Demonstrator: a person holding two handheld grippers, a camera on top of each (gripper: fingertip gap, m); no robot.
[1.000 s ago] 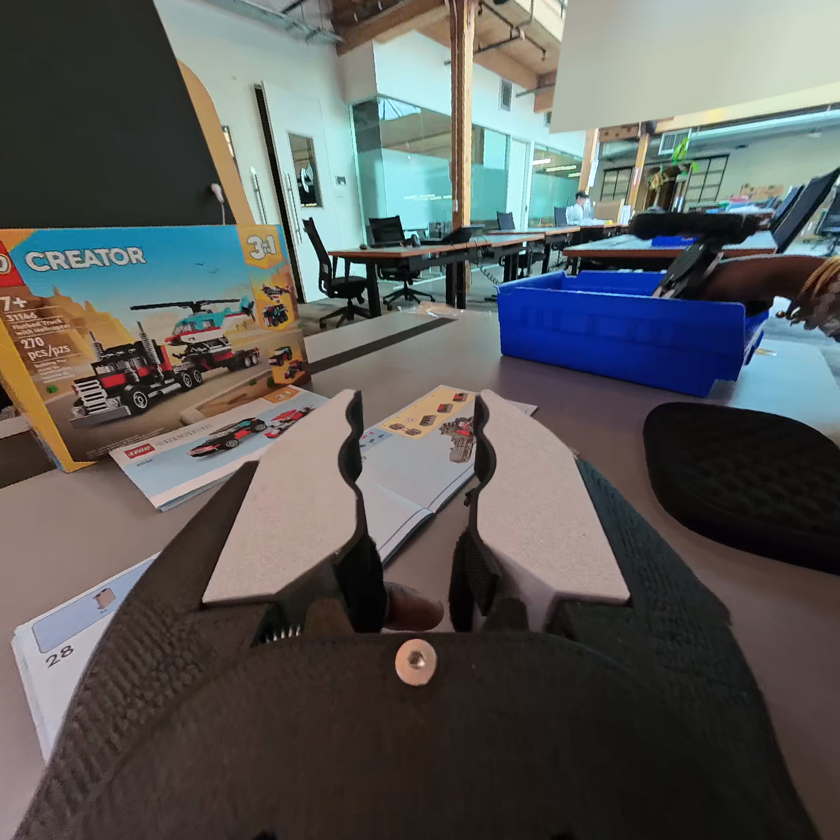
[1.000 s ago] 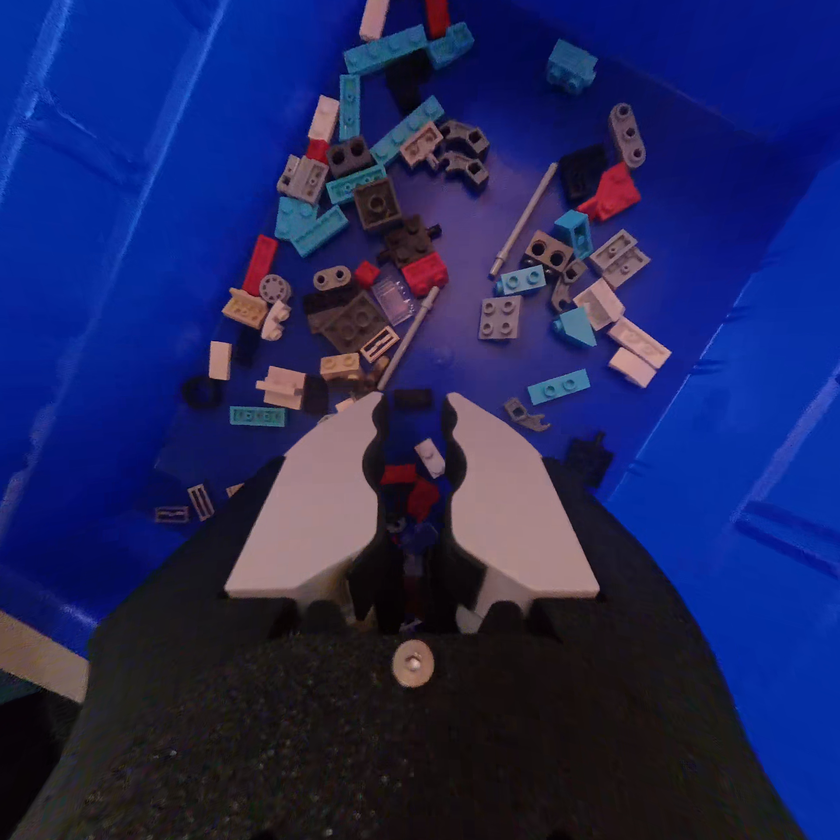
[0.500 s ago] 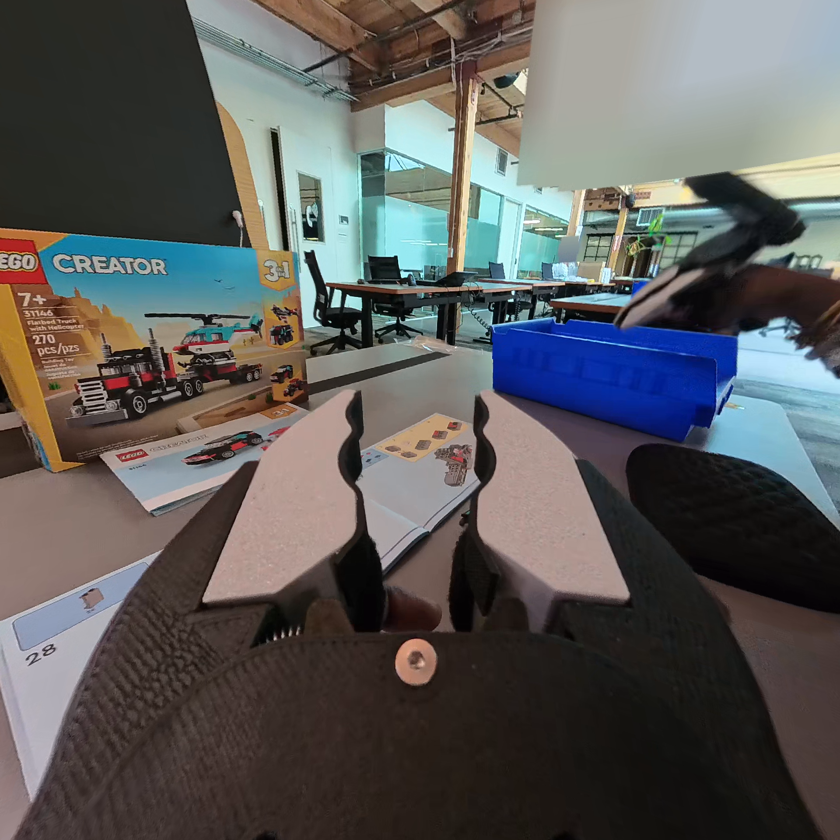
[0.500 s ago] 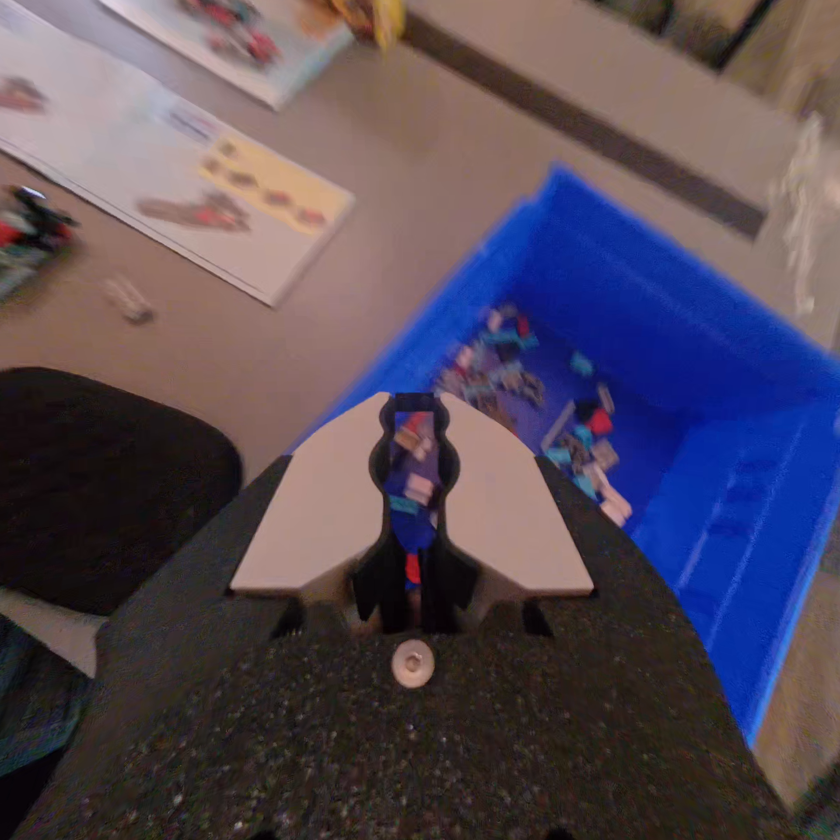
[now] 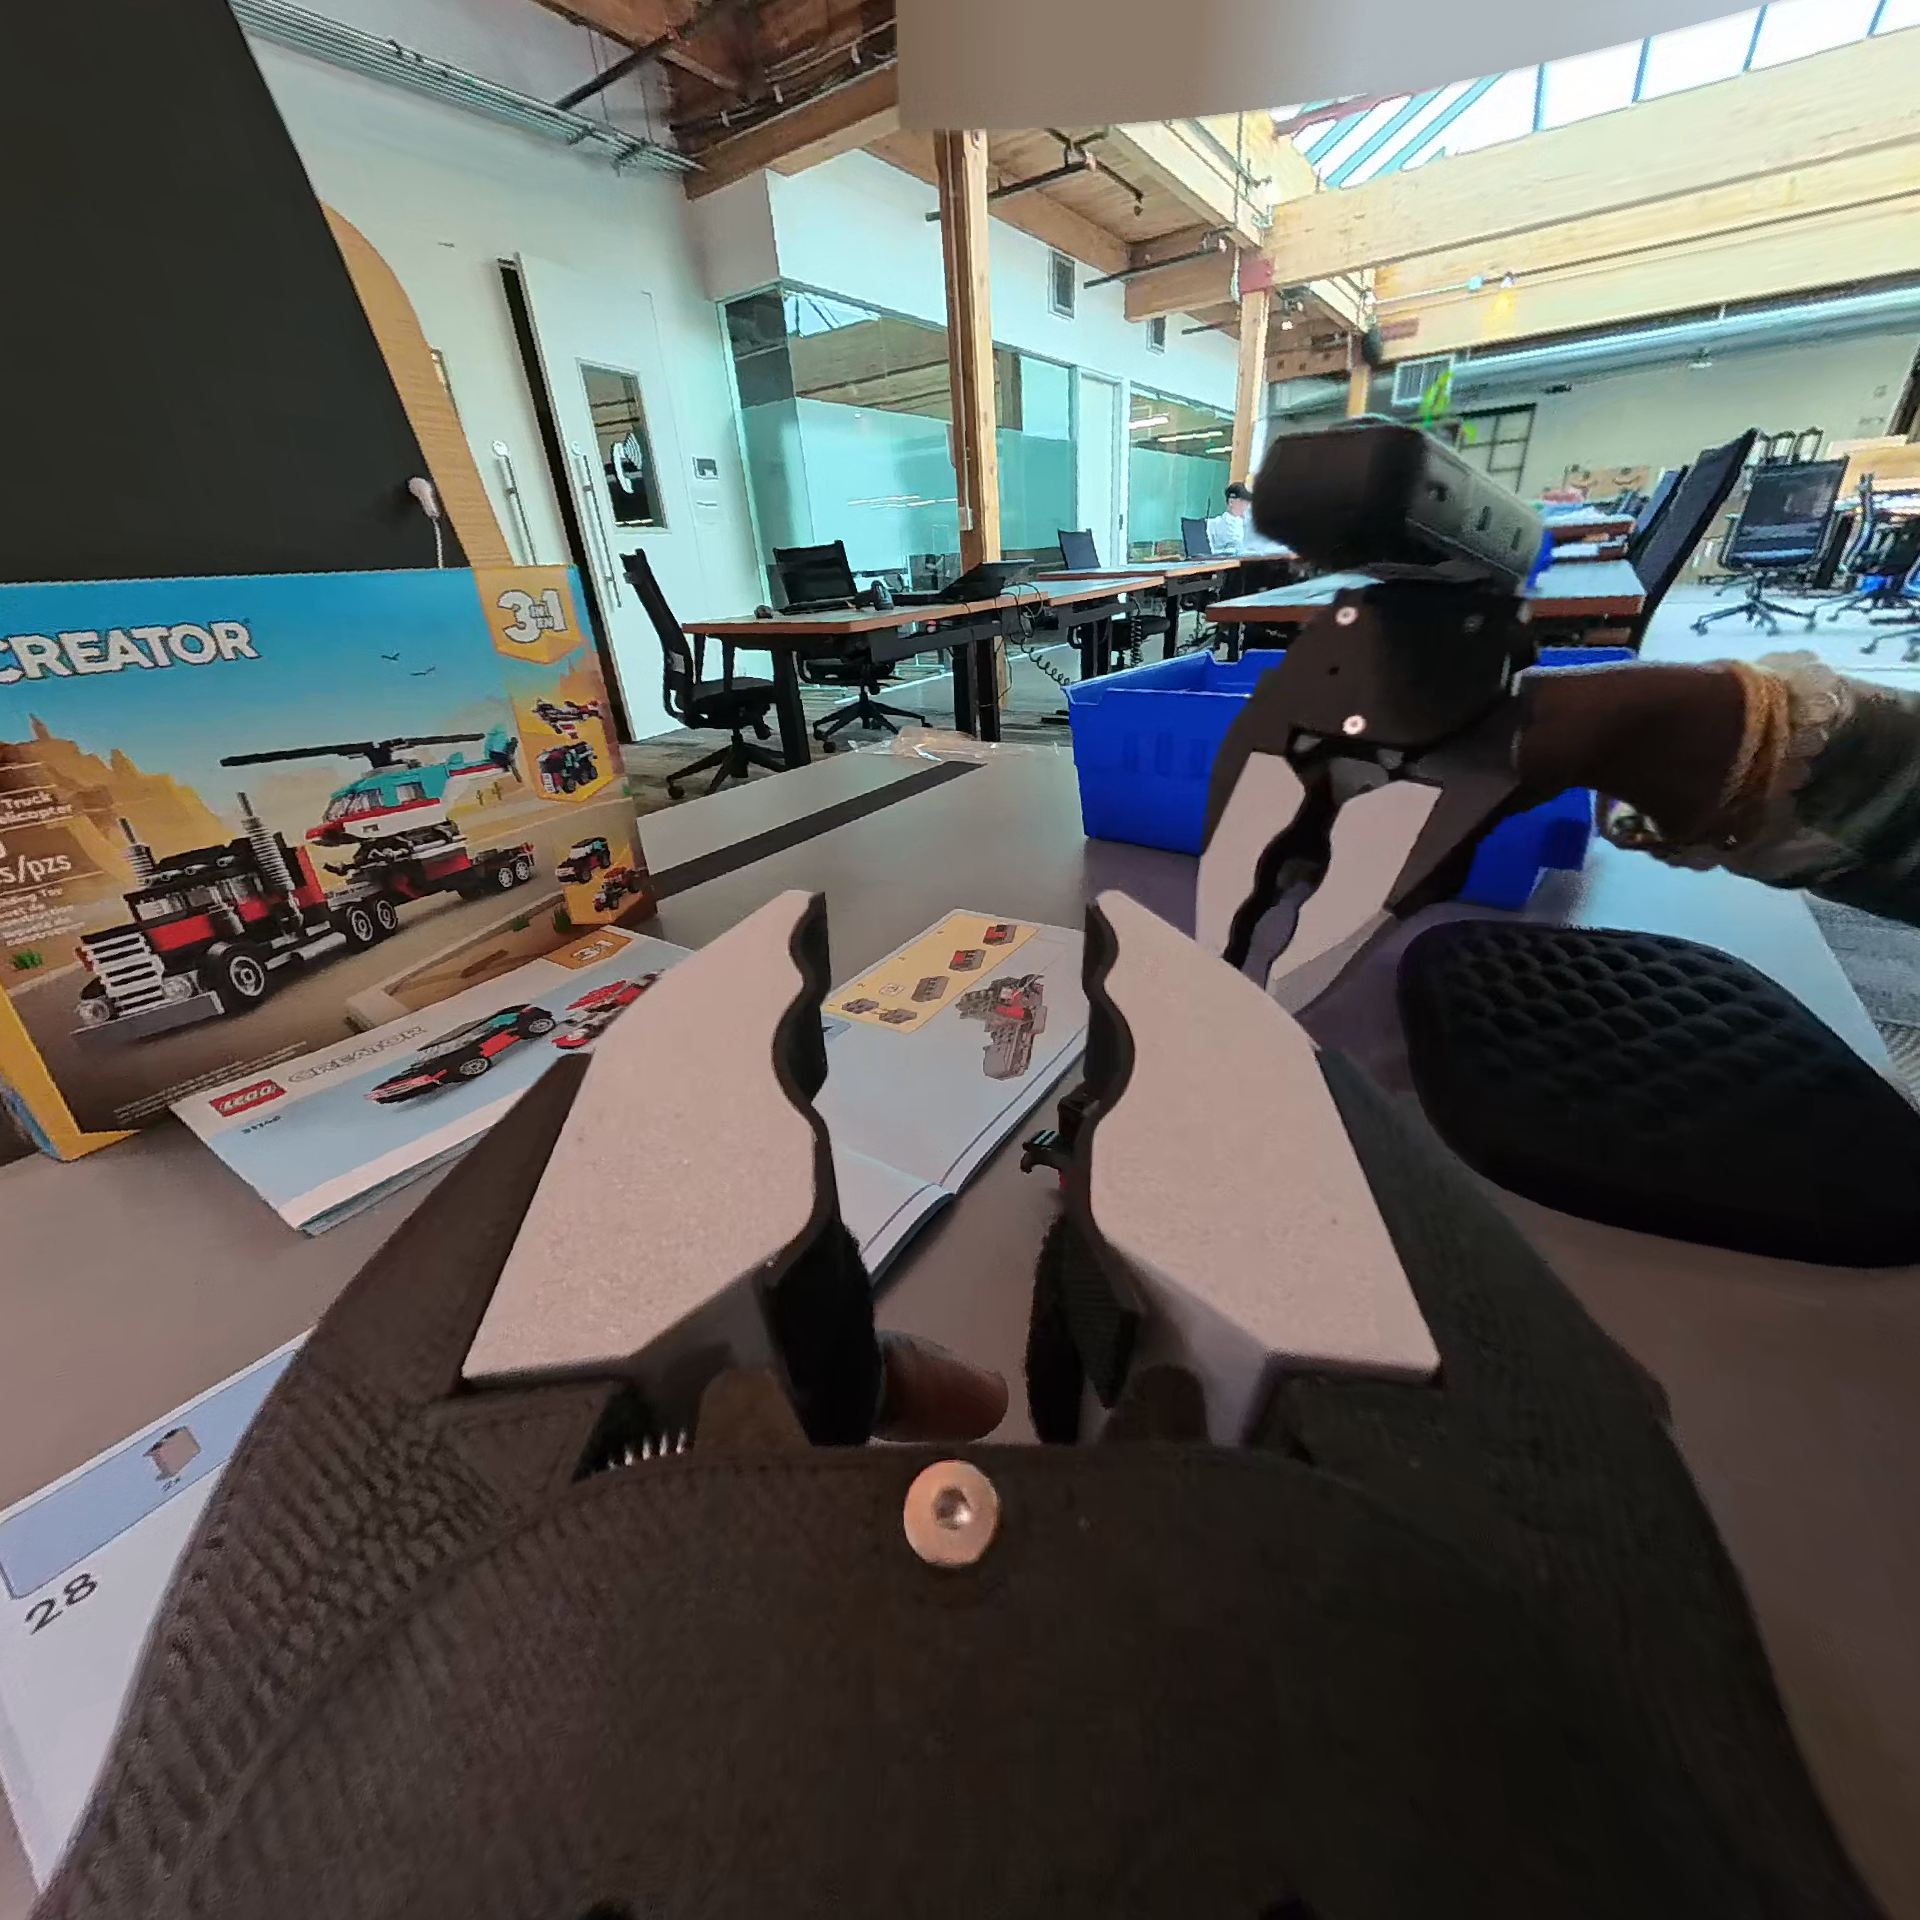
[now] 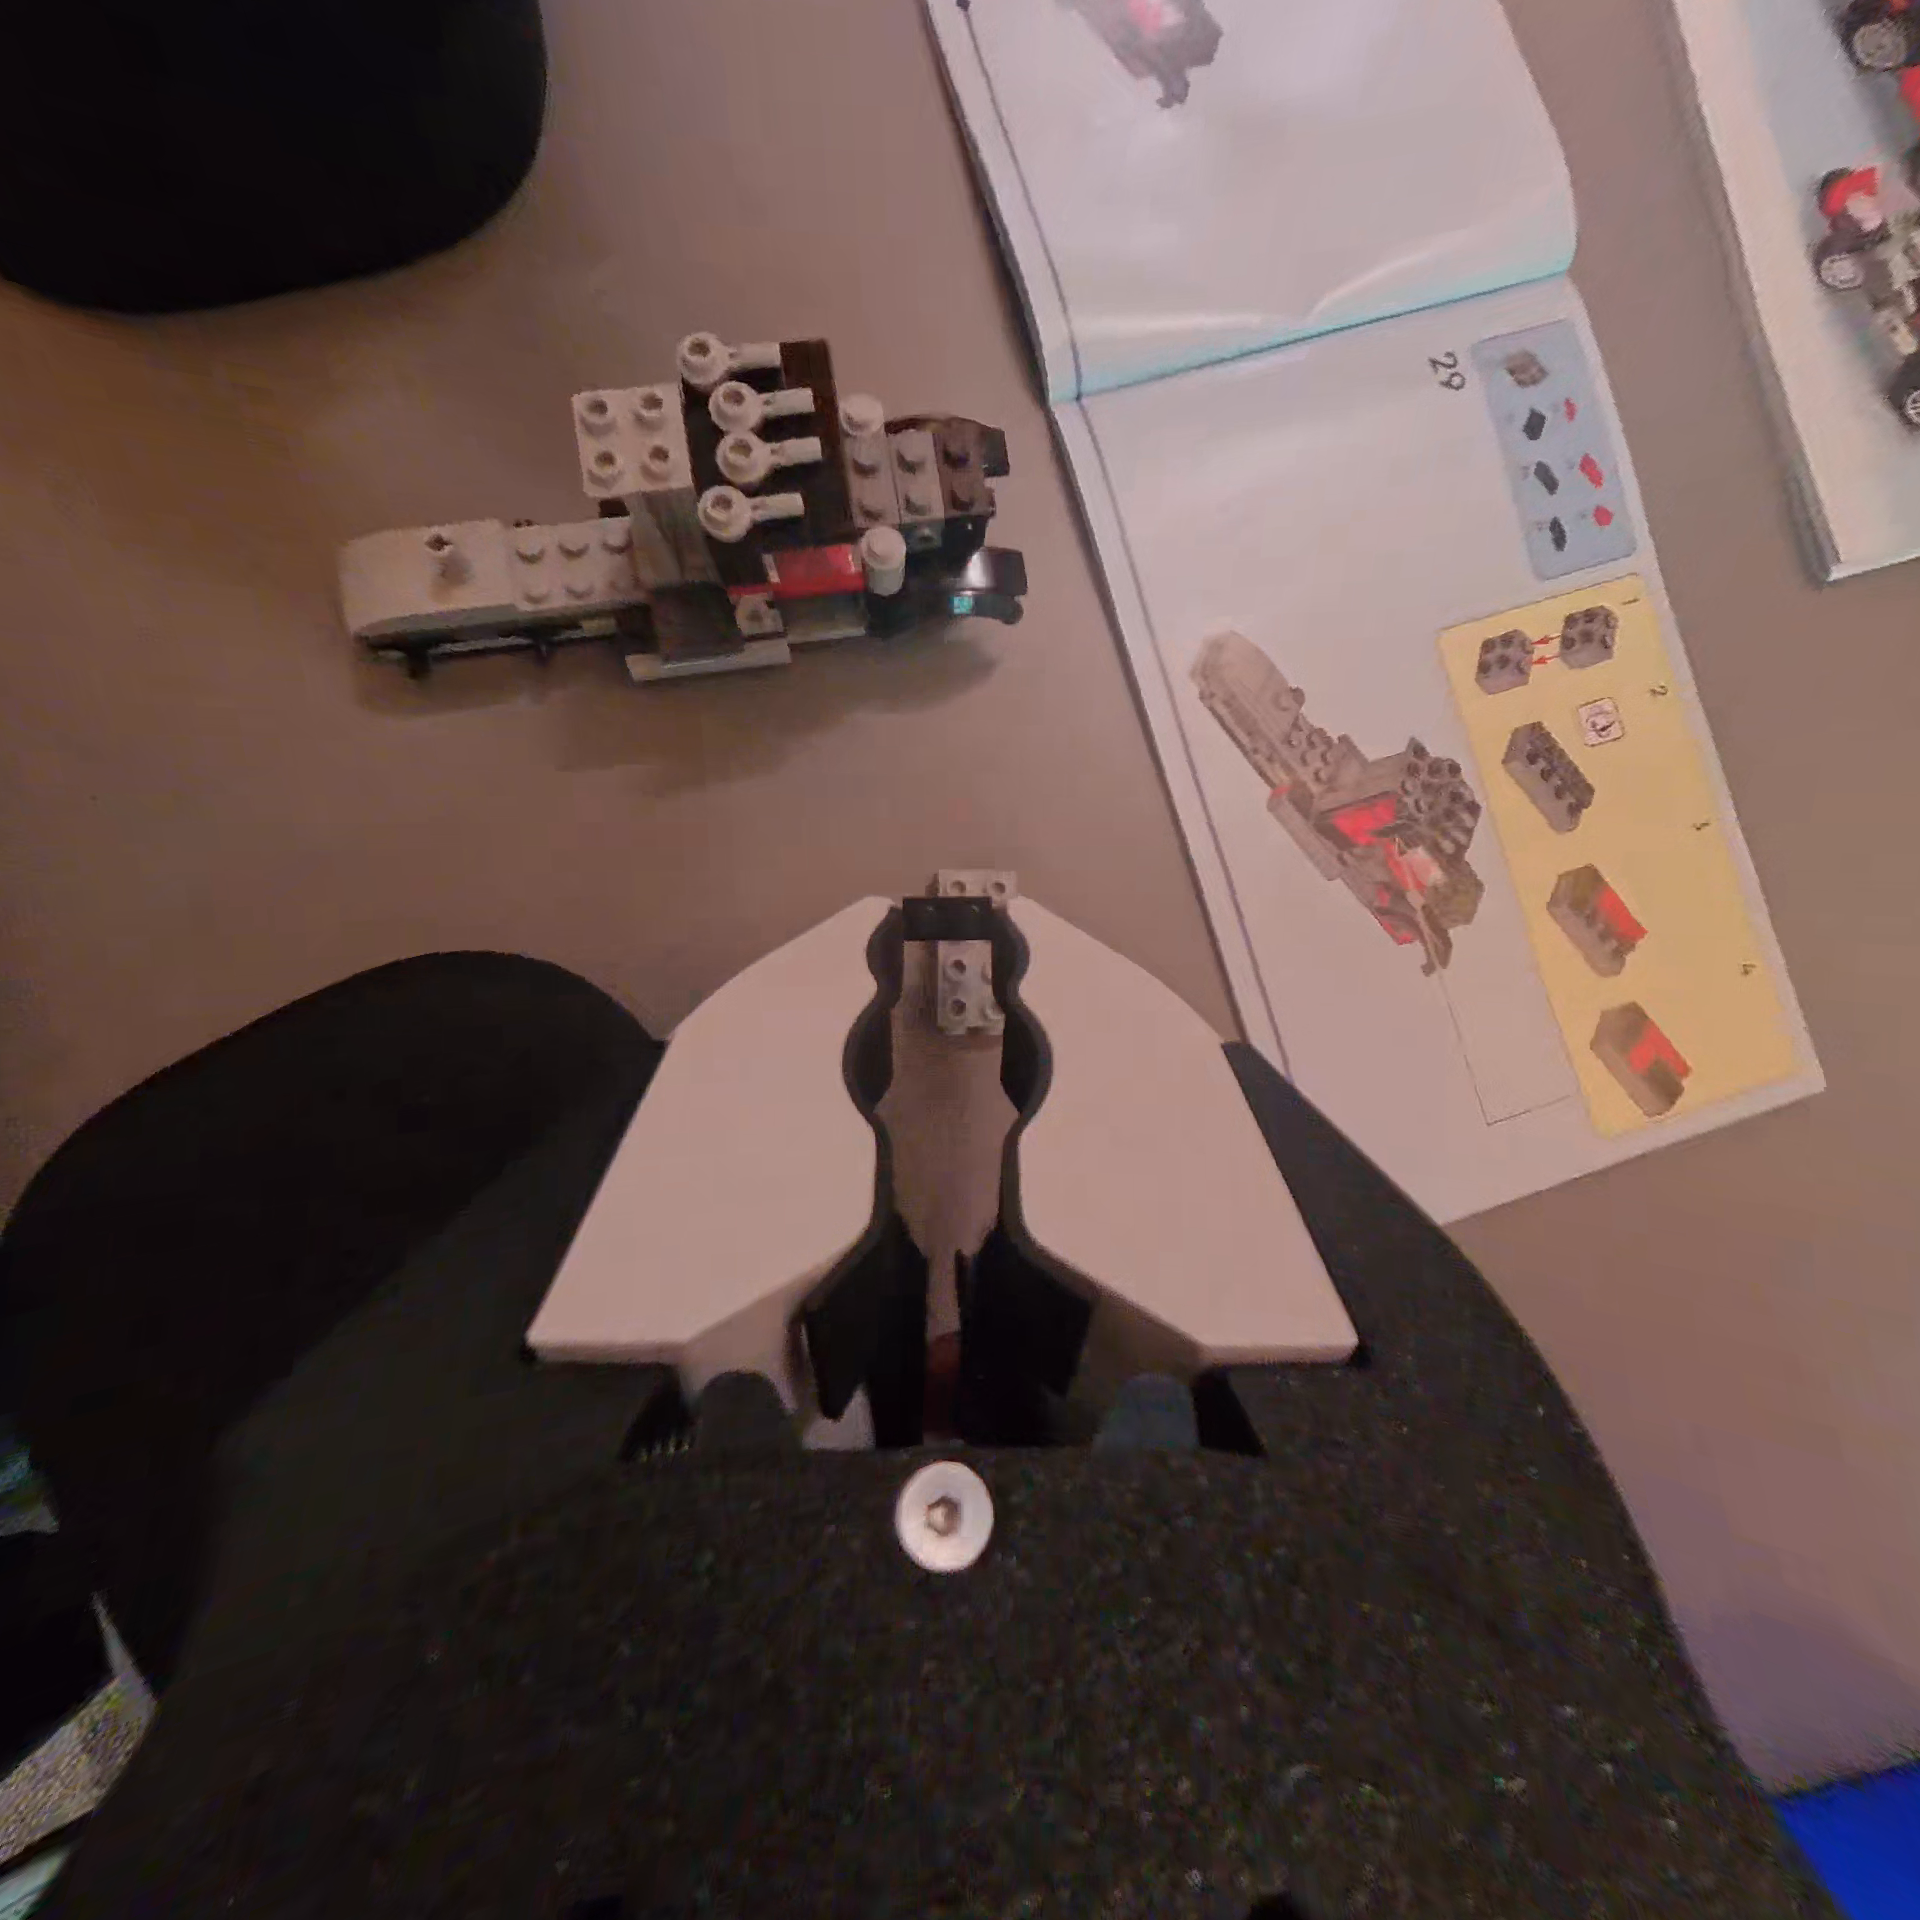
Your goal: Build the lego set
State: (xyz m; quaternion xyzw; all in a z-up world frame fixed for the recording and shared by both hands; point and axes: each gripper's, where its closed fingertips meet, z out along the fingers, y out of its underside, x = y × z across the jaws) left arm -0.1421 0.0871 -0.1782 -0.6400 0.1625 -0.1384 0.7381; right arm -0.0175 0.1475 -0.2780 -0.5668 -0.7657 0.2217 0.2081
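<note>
R wrist view, L→R: partial lego build (image 6: 681, 514) upper left of frame on grey table (image 6: 260, 810), long axis horizontal, flat grey tail pointing left, black nose right. Centre: right gripper (image 6: 956, 914) clamped on small black/grey brick piece (image 6: 961, 951). Open manual (image 6: 1403, 644) at right. L wrist view: left gripper (image 5: 945, 935) jaws apart, empty.

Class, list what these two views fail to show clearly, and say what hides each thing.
- Blue bin contents: left wrist view, wall and right gripper block them.
- Half-built model: left wrist view, left gripper finger covers it.
- Small black piece: right wrist view, right gripper's fingertips hide its sides.
</note>
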